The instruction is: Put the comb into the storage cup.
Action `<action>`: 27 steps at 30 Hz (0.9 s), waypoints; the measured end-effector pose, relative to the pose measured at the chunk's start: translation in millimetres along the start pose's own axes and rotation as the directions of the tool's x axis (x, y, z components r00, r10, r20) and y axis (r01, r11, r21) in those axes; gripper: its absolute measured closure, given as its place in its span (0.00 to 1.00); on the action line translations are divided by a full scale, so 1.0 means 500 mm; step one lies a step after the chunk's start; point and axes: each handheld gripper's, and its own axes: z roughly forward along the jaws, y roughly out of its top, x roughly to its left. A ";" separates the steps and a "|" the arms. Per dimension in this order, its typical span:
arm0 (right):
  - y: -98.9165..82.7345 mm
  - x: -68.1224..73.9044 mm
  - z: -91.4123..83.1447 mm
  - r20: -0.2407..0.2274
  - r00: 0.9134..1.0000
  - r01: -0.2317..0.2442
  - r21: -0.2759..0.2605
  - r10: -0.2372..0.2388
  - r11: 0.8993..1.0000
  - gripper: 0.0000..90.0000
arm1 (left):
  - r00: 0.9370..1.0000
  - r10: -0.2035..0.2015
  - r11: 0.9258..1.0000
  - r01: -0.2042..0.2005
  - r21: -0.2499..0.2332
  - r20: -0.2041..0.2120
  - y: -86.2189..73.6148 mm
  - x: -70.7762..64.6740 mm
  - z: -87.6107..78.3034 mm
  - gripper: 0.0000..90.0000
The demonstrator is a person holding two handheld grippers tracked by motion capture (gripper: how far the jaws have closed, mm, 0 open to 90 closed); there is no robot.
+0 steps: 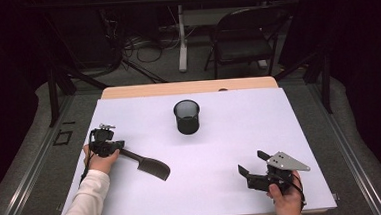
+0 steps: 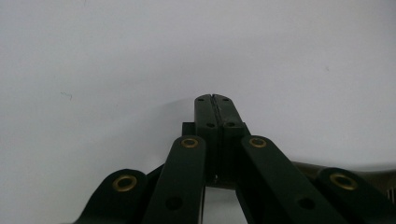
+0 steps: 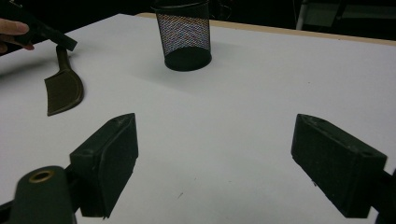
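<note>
Dark flat-bladed spatula (image 1: 147,163) lies beside the left tongs (image 1: 118,151)

A dark, flat plastic spatula (image 1: 147,163) with a long thin handle and a broad curved blade lies on the white tabletop (image 1: 230,135) at its left side, blade pointing toward the near middle, handle end at the left gripper (image 1: 112,147).

A black wire-mesh cup (image 1: 187,116) stands upright, well apart, farther back.
</note>
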 end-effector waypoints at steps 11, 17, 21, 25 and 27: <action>0.000 0.000 0.001 -0.002 1.000 0.000 0.004 0.000 1.000 0.16 | 1.000 0.012 1.000 -0.012 0.005 0.006 -0.017 0.000 -0.004 1.00; -0.001 0.000 0.002 0.000 1.000 -0.001 0.002 0.001 1.000 0.16 | 1.000 0.025 1.000 -0.025 0.004 0.013 -0.029 -0.001 -0.012 1.00; -0.001 0.001 0.002 -0.001 1.000 0.000 0.003 0.000 1.000 0.16 | 0.999 0.023 1.000 -0.023 0.005 0.022 -0.036 0.001 -0.014 1.00; -0.001 0.001 0.002 0.001 1.000 -0.001 0.004 0.001 1.000 0.16 | 0.999 0.027 1.000 -0.027 0.010 0.030 -0.044 0.004 -0.018 1.00; -0.001 0.000 0.003 0.000 1.000 0.002 0.005 -0.002 1.000 0.16 | 0.999 0.024 1.000 -0.025 0.013 0.032 -0.048 0.004 -0.020 1.00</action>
